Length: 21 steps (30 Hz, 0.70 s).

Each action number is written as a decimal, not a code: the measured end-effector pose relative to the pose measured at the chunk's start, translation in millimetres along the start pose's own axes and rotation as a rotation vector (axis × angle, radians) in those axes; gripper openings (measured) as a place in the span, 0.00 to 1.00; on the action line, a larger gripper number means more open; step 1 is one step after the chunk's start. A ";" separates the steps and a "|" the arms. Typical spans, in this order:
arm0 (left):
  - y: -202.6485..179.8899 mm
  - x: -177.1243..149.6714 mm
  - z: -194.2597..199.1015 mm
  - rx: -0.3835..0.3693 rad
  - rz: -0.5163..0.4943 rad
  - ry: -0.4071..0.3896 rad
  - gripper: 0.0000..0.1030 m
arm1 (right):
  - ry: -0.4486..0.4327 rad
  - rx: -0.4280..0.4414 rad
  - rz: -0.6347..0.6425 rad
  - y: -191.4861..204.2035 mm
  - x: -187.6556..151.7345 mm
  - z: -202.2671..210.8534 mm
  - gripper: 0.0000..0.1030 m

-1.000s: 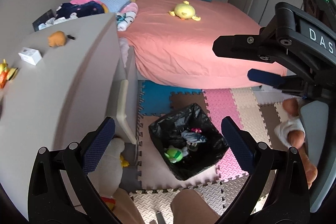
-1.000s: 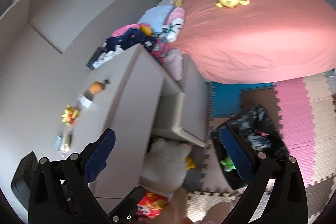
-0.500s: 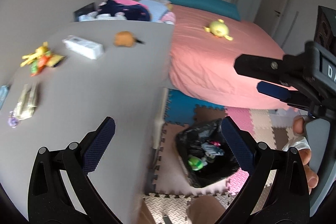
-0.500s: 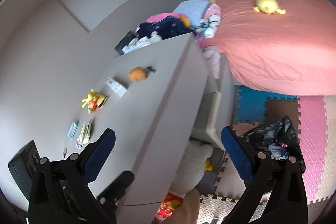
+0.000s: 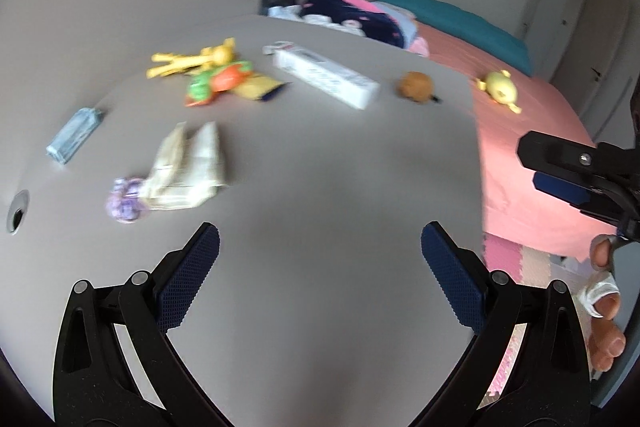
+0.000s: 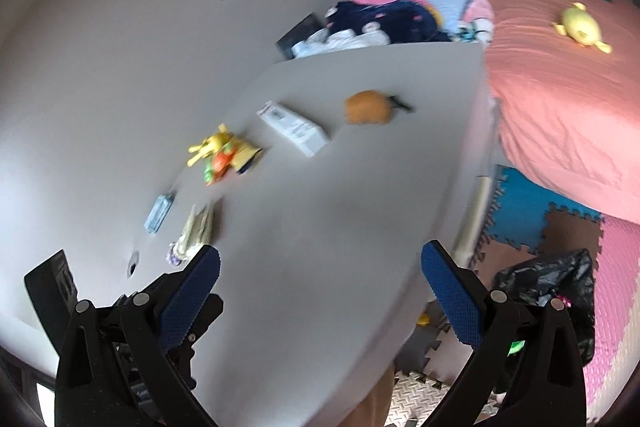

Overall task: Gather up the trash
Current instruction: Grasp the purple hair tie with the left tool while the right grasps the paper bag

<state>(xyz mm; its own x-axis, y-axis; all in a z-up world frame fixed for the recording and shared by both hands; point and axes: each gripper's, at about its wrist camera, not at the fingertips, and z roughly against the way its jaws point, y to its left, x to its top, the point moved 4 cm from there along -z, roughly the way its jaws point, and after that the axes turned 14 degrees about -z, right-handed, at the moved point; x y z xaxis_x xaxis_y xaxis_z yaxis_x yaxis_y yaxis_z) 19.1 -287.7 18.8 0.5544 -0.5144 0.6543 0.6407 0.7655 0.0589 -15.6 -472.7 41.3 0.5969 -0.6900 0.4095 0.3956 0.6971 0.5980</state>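
Note:
On the grey desk (image 5: 320, 187) lie a crumpled pale wrapper (image 5: 188, 167) with a purple scrap (image 5: 126, 199), a blue packet (image 5: 74, 135), a white box (image 5: 326, 73), a yellow packet (image 5: 260, 89) and an orange-brown lump (image 5: 416, 87). My left gripper (image 5: 318, 279) is open and empty above the desk's near part. My right gripper (image 6: 318, 283) is open and empty over the desk's edge; it also shows at the right of the left wrist view (image 5: 560, 167). The black trash bag (image 6: 556, 287) stands on the floor below the desk.
Yellow and orange-green toys (image 5: 200, 67) lie at the desk's back. A pink bed (image 6: 560, 99) with a yellow plush (image 6: 582, 29) stands beyond. Clothes (image 6: 380, 19) are piled behind the desk. Foam mats (image 6: 616, 287) cover the floor. A cable hole (image 5: 16, 213) sits at the desk's left.
Both grippers have swung up and left from the trash bag on the floor to over the desk top. The desk items now fill the left wrist view. Both stay open.

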 end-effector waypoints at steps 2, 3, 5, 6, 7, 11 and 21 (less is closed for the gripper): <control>17.5 -5.0 0.5 0.014 0.018 0.007 0.95 | 0.029 0.013 0.026 15.5 -3.6 -13.0 0.97; 26.3 -7.4 1.1 0.019 0.025 0.010 0.95 | 0.047 0.021 0.042 25.0 -6.5 -20.7 0.97; 45.9 -14.0 3.4 0.035 0.036 0.014 0.95 | 0.068 0.029 0.067 40.2 -11.8 -32.4 0.97; 53.9 -15.8 4.3 0.045 0.039 0.013 0.95 | 0.083 0.037 0.083 49.7 -15.2 -40.0 0.97; 64.6 -18.6 6.2 0.062 0.040 0.011 0.95 | 0.093 0.038 0.092 56.7 -17.5 -45.9 0.97; 92.9 -26.7 9.7 0.123 0.034 0.016 0.95 | 0.139 0.043 0.132 87.3 -27.3 -72.9 0.97; 153.2 -45.1 5.2 0.192 0.061 0.061 0.95 | 0.231 0.023 0.177 144.1 -45.7 -139.6 0.97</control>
<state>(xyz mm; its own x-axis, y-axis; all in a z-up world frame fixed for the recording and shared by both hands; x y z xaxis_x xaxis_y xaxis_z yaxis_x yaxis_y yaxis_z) 89.5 -145.2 2.2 0.6236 -0.4828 0.6149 0.4952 0.8526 0.1672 111.6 -313.5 12.6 0.7991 -0.4939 0.3427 0.2569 0.7960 0.5481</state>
